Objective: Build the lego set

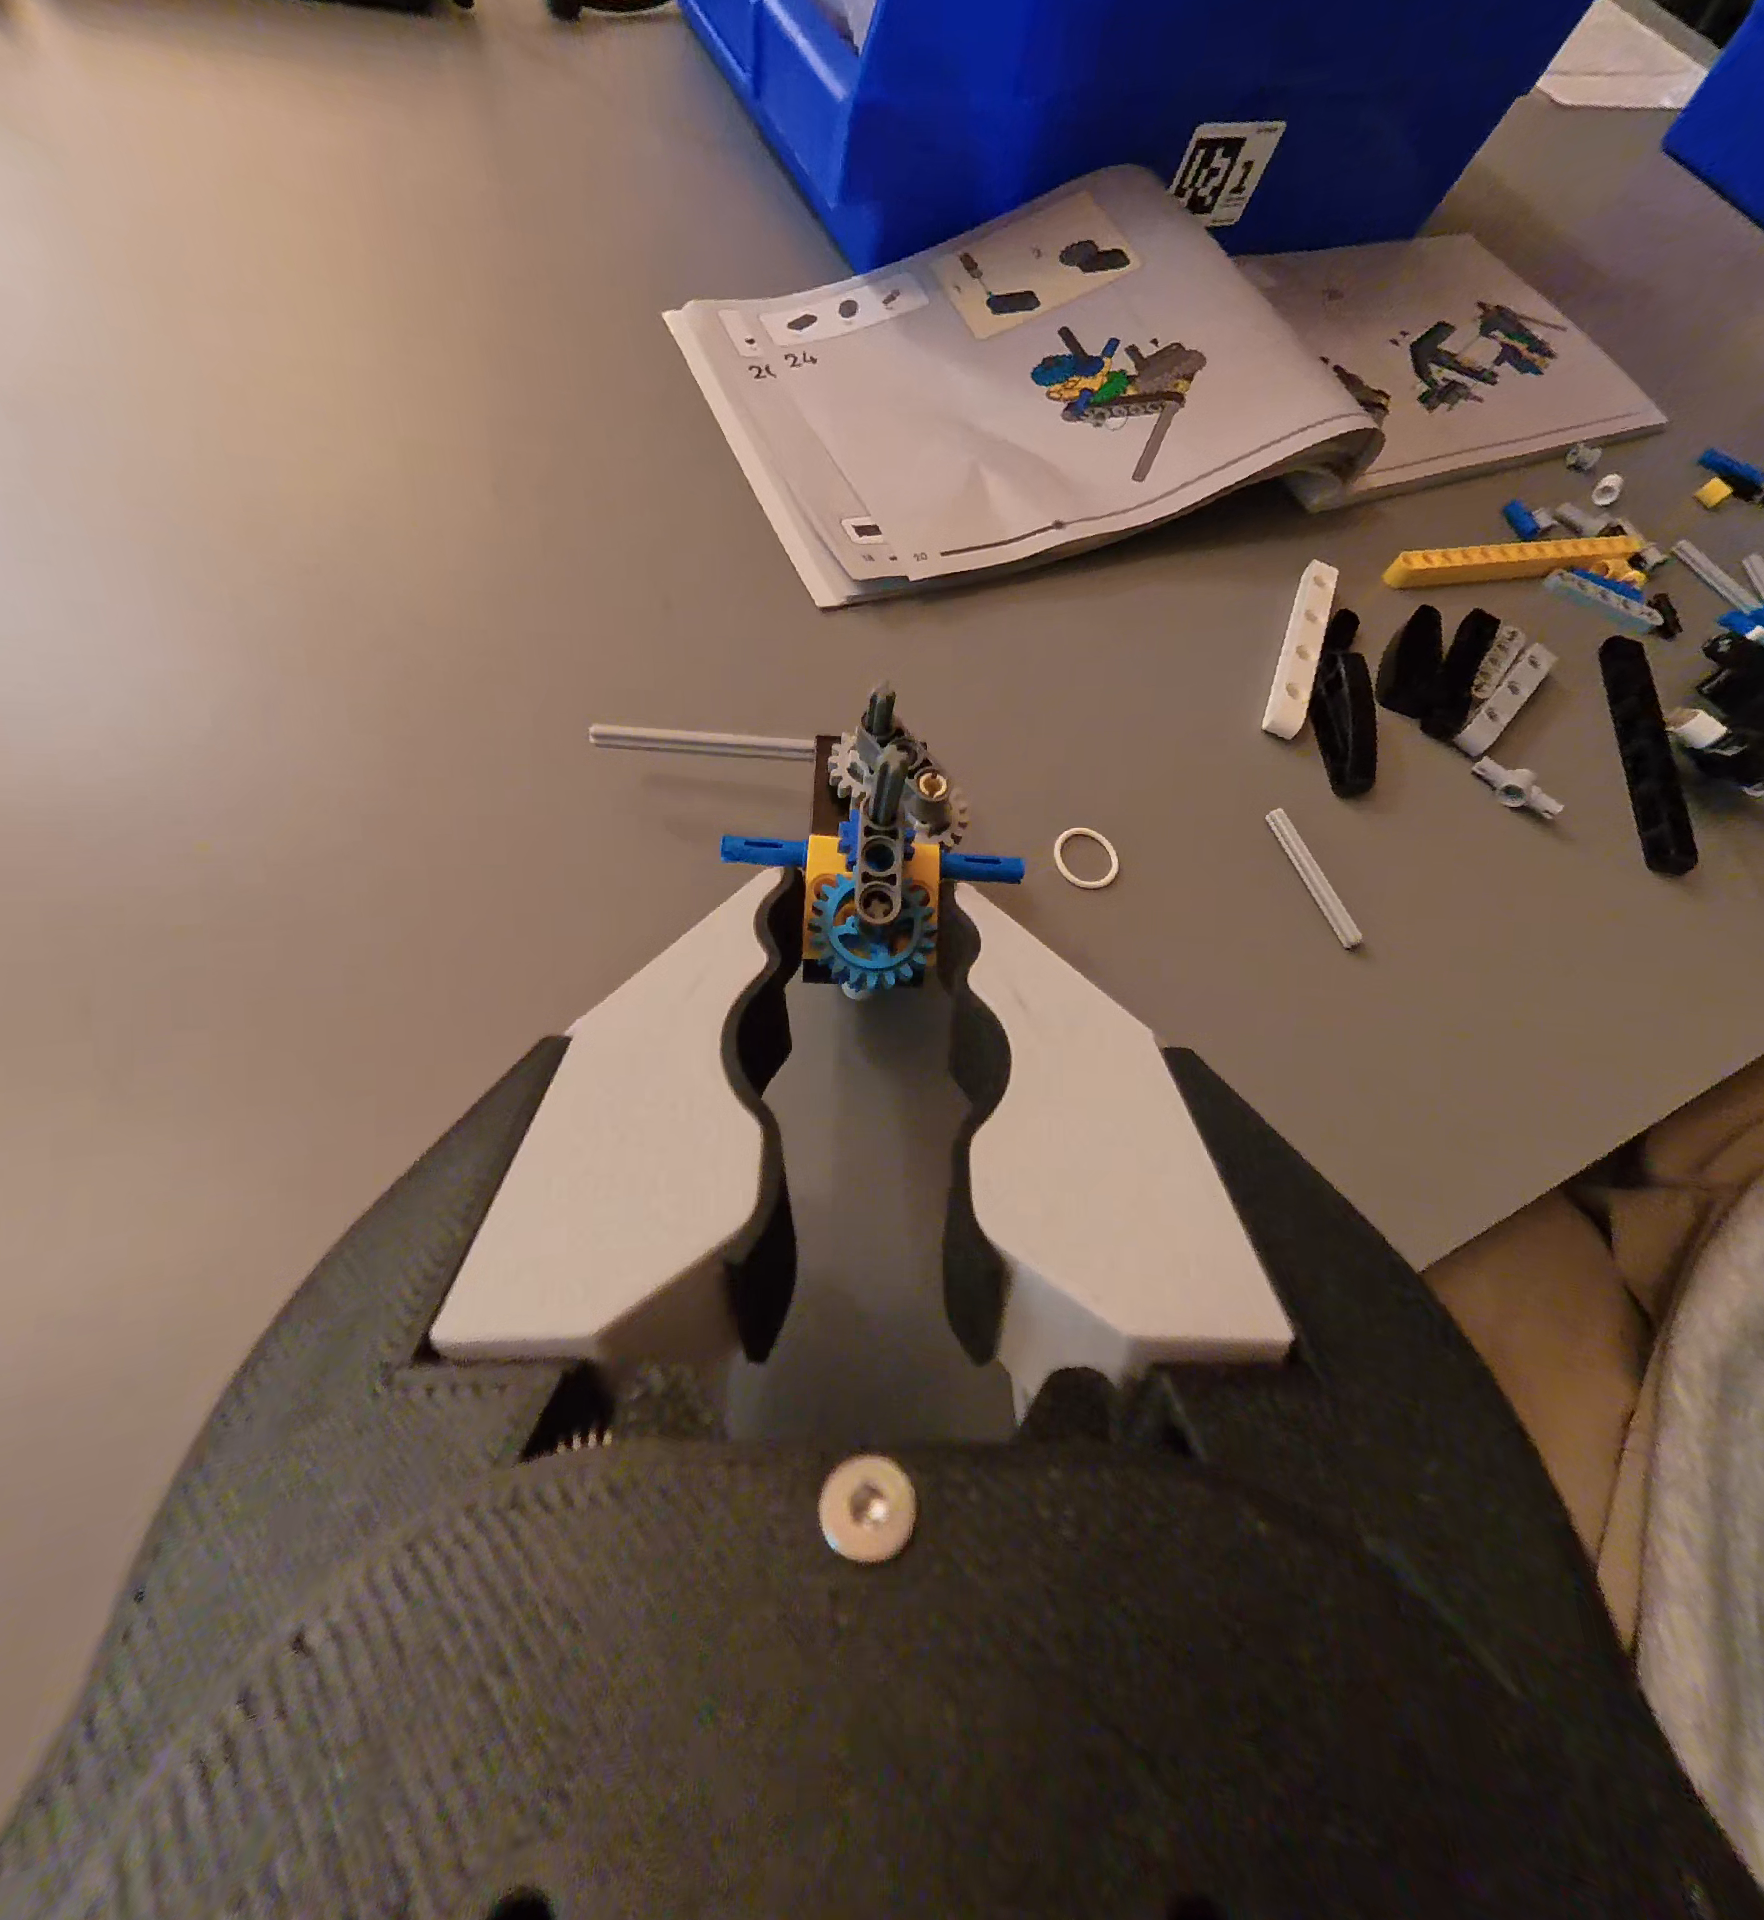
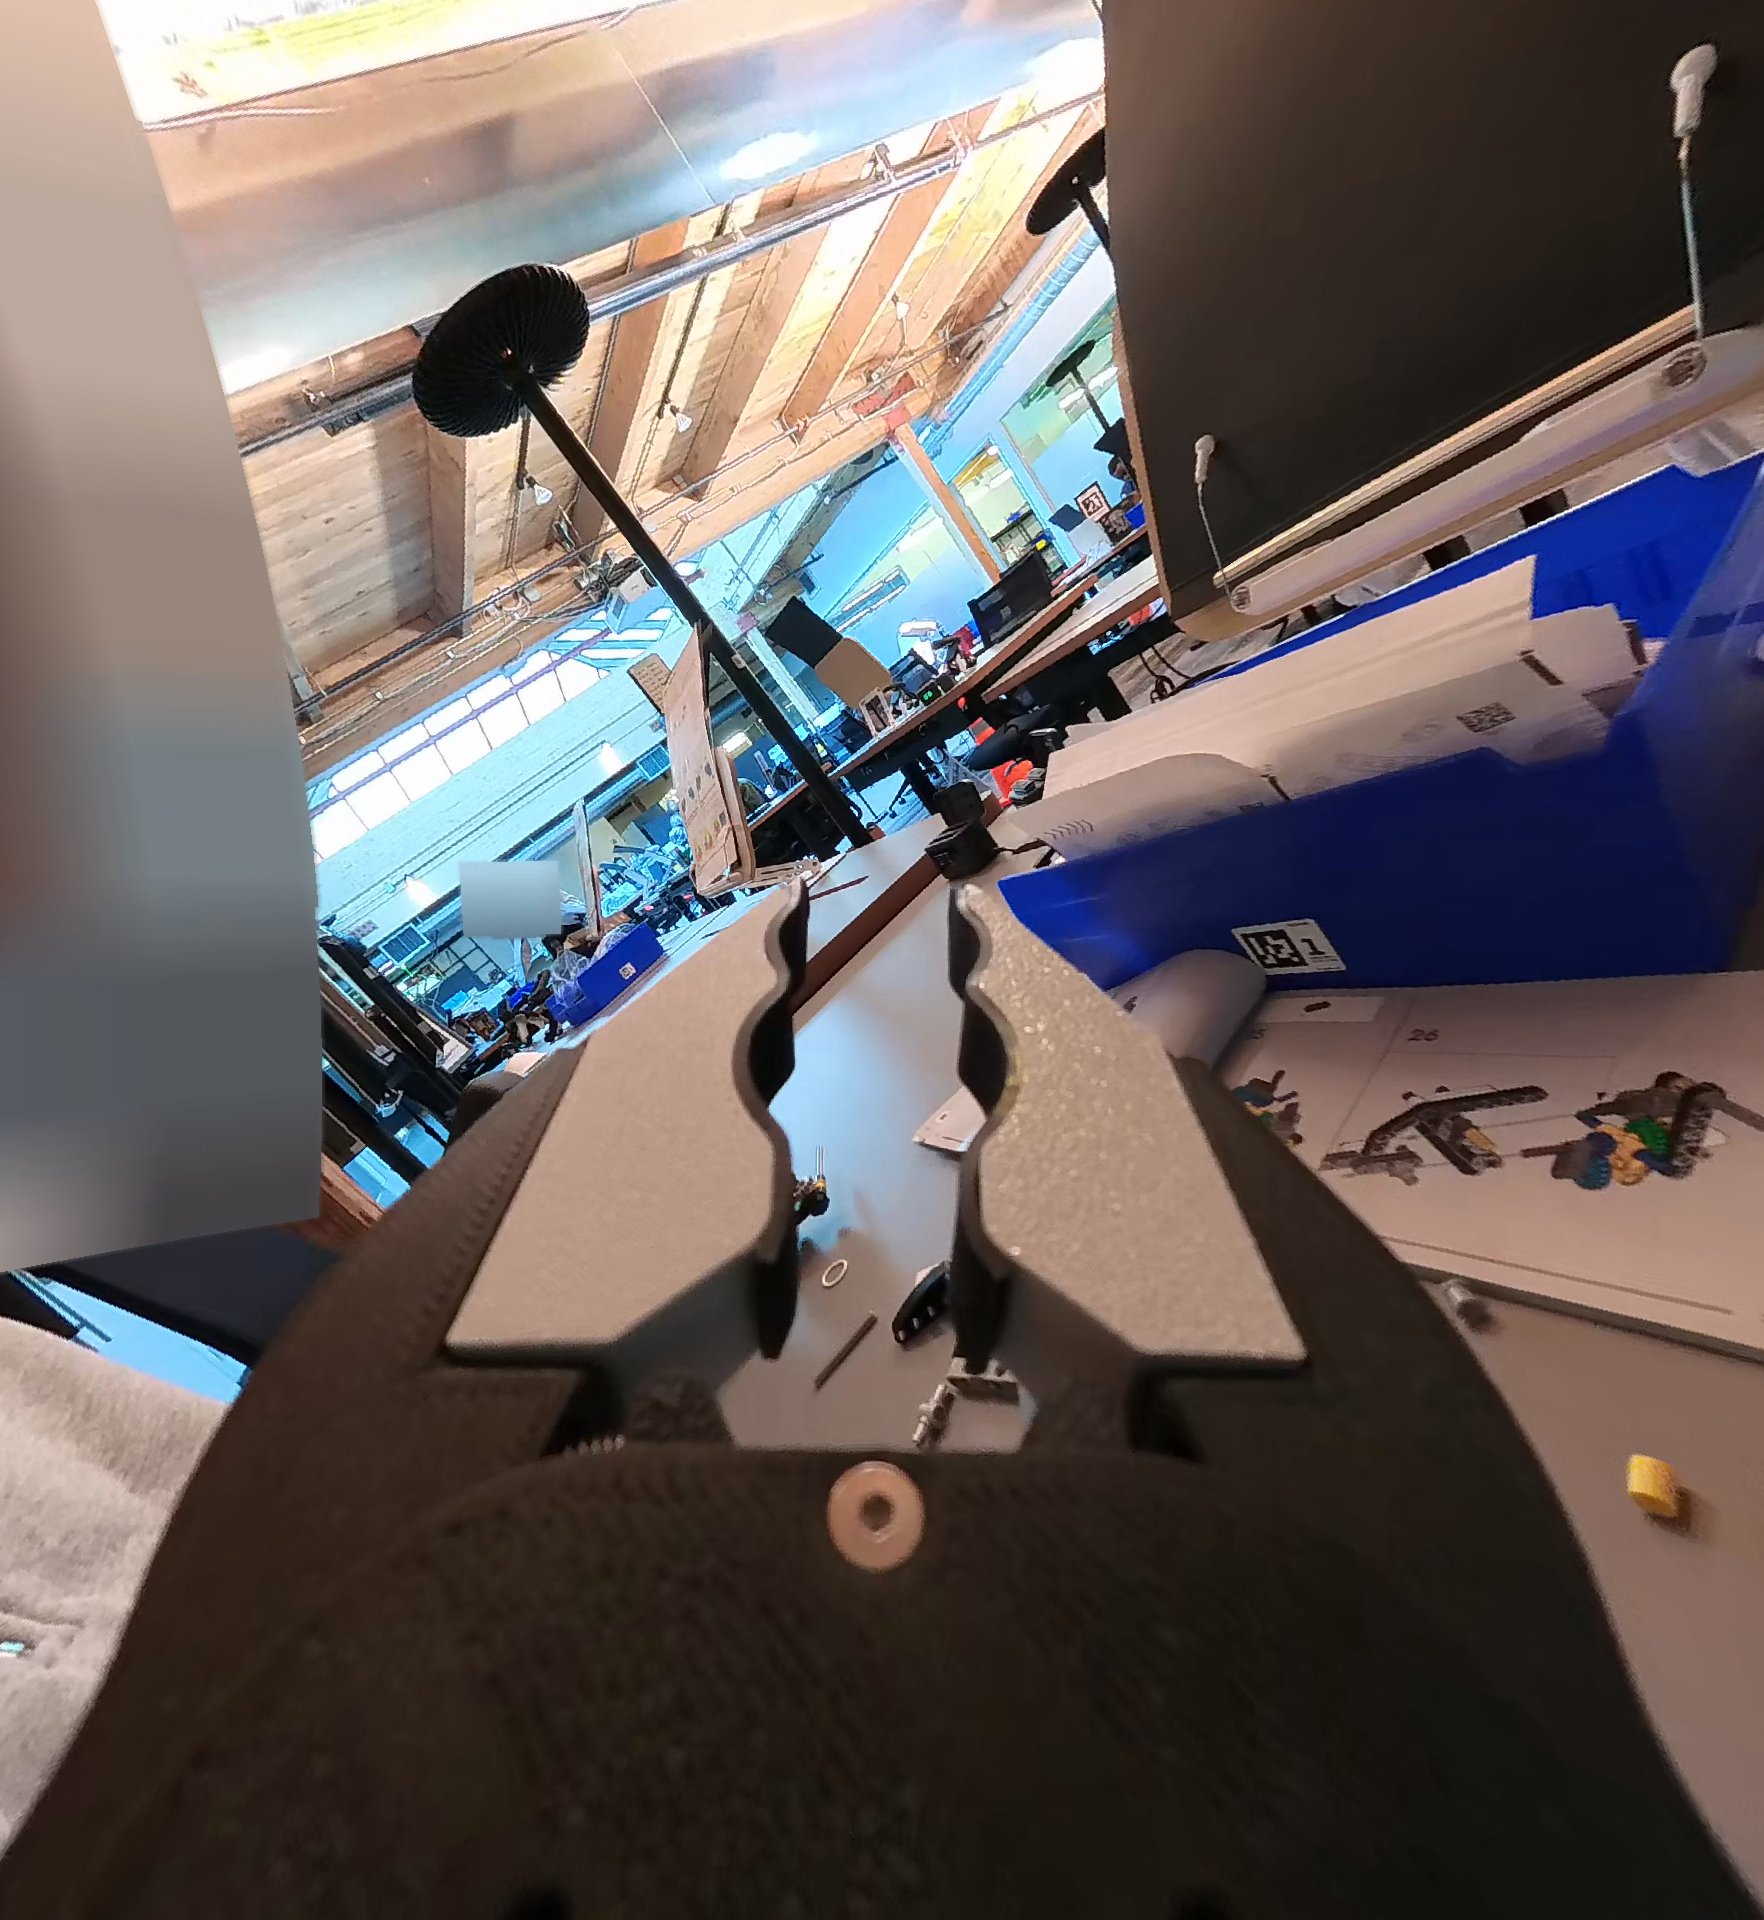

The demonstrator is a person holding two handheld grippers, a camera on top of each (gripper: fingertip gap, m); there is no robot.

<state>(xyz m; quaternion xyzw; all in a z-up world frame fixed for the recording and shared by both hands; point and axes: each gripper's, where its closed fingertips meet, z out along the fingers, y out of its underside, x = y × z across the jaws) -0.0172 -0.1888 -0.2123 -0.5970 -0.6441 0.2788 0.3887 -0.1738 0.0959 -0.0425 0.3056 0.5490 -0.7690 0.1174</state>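
Observation:
In the left wrist view, a small lego assembly (image 1: 873, 883) has a yellow block, a blue gear at the front, grey gears behind and a blue axle running across it. A long grey axle (image 1: 701, 740) sticks out of it to the left. My left gripper (image 1: 873, 904) is shut on the assembly's sides, low over the grey table (image 1: 338, 623). My right gripper (image 2: 878, 914) is open and empty. It is tilted upward off the table. The assembly shows small and far off between its fingers (image 2: 810, 1195).
An open instruction booklet (image 1: 1065, 395) lies in front of blue bins (image 1: 1117, 94). A white ring (image 1: 1086, 858), a grey axle (image 1: 1314, 878) and several loose black, white and yellow pieces (image 1: 1480, 665) lie to the right. The table edge (image 1: 1584, 1143) and a grey sleeve are at the lower right. Tip to tip, the grippers are about 35 cm apart. To the grey axle (image 1: 1314, 878): left tips about 11 cm, right tips about 30 cm.

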